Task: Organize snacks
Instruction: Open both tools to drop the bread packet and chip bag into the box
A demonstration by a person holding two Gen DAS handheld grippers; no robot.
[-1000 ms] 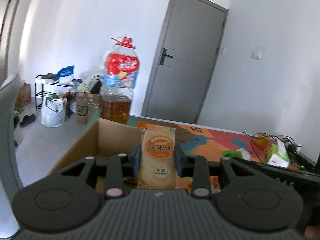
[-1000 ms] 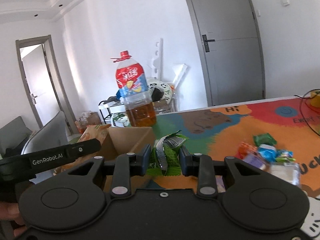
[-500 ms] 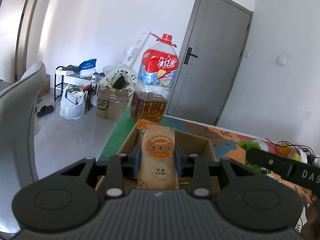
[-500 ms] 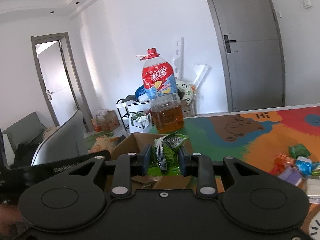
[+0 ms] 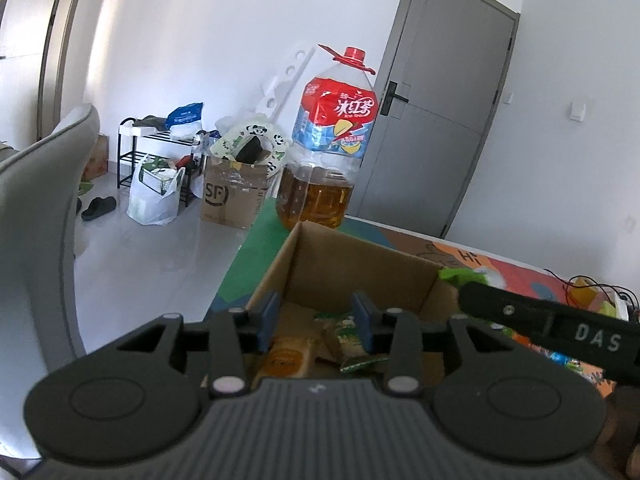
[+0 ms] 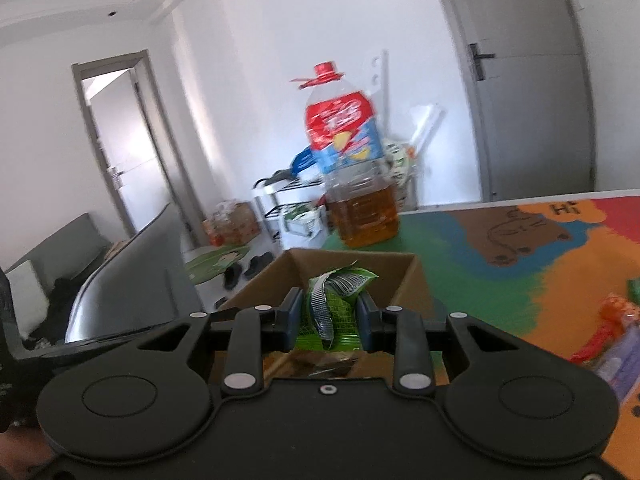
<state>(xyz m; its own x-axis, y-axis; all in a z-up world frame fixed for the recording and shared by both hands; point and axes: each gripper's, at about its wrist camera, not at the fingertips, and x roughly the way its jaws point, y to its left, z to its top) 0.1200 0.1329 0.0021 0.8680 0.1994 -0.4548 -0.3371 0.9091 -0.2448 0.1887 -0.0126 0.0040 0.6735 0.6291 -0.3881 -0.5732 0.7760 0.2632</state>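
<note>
An open cardboard box (image 5: 352,264) (image 6: 404,276) stands at the table's left end. My left gripper (image 5: 316,322) hovers over it, its jaws opening with nothing between them. The beige rice-cracker packet (image 5: 286,356) lies in the box below, beside a green-printed packet (image 5: 348,340). My right gripper (image 6: 327,322) is shut on a crumpled green snack packet (image 6: 334,308) above the box's near edge. The right gripper's body (image 5: 560,332) crosses the left wrist view at the right.
A big bottle of amber drink (image 5: 328,152) (image 6: 352,168) stands just behind the box. Loose snacks (image 6: 612,320) lie on the colourful table mat (image 6: 520,248) to the right. A grey chair (image 5: 36,216) is at the left, and floor clutter by the far wall.
The left gripper let go of the rice-cracker packet, which now lies in the box. The right gripper carried the green packet leftward to the box.
</note>
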